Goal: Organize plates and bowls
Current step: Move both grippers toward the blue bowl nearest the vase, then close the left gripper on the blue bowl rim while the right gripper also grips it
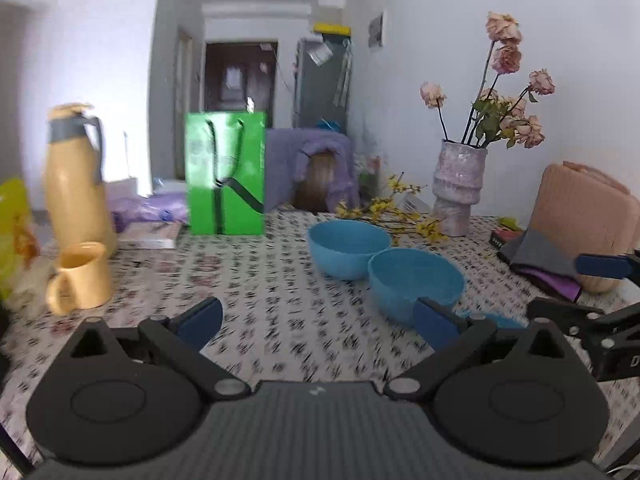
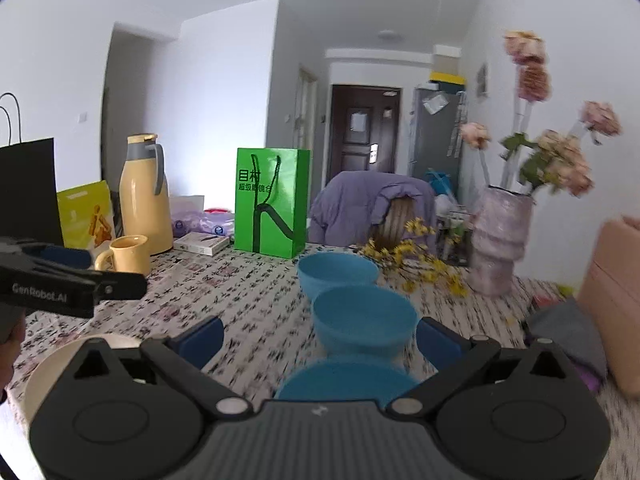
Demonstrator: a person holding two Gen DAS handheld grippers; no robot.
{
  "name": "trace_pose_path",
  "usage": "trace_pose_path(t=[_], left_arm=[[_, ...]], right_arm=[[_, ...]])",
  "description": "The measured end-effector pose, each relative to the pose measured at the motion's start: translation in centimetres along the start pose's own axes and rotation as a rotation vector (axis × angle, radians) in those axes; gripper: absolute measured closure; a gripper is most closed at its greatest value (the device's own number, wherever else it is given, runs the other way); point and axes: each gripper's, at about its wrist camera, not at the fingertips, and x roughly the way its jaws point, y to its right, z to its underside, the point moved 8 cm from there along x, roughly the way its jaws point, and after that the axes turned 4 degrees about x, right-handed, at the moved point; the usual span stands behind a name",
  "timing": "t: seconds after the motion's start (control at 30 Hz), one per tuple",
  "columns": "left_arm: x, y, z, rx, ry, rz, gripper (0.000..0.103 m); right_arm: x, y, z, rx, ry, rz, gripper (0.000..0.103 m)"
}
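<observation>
From the left wrist view, the left hand-held gripper (image 1: 318, 322) hangs over the patterned desk (image 1: 256, 280) with its blue fingers spread wide apart and nothing between them. Two blue bowls sit ahead and to the right: the far bowl (image 1: 348, 248) and the near bowl (image 1: 416, 280), touching or nearly so. The near one lies just beyond the right finger. A yellow mug (image 1: 82, 276) stands at the left in front of a yellow flask (image 1: 78, 184). A green bag (image 1: 226, 174) stands at the back, and a vase (image 1: 458, 188) of dried flowers at the right. The right hand-held gripper (image 1: 600, 280) shows at the right edge.

From the right wrist view, the right hand-held gripper (image 2: 318, 344) is also spread wide, holding nothing. Between its fingers sits the near bowl (image 2: 364, 324), with the far bowl (image 2: 338, 274) behind it and a blue plate (image 2: 344, 382) below, partly hidden by the gripper body. A cream plate (image 2: 60, 364) lies at lower left.
</observation>
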Motion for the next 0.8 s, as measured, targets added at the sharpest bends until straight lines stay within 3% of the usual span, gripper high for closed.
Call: trace_pose_path(t=[0.17,0.4,0.6,0.7,0.8], left_arm=[[7.3,-1.8,-4.0,-0.053,-0.106,0.045,0.0],[16.8,-4.1,-6.7,-0.097,-0.231,0.034,0.0],[25.0,-4.9,-7.1,-0.111,-0.376,0.064,0.0],[28.8,-4.7,-7.2,-0.119,-0.418,0.09,0.001],[31.7,-4.4,-6.8,-0.123,-0.453,0.097,0.023]], right_arm=[[6.8,2.4,-4.3,0.031,-0.083,-0.075,0.001],[17.0,7.5,-8.0,0.134,-0.229,-0.083,0.001],[25.2,10.9,-8.8,0.203,-0.389,-0.091,0.003],[29.3,11.9,-8.1,0.266,-0.484,-0.097,0.014],[32.5,12.4,-7.3,0.259,-0.537,-0.077,0.017]])
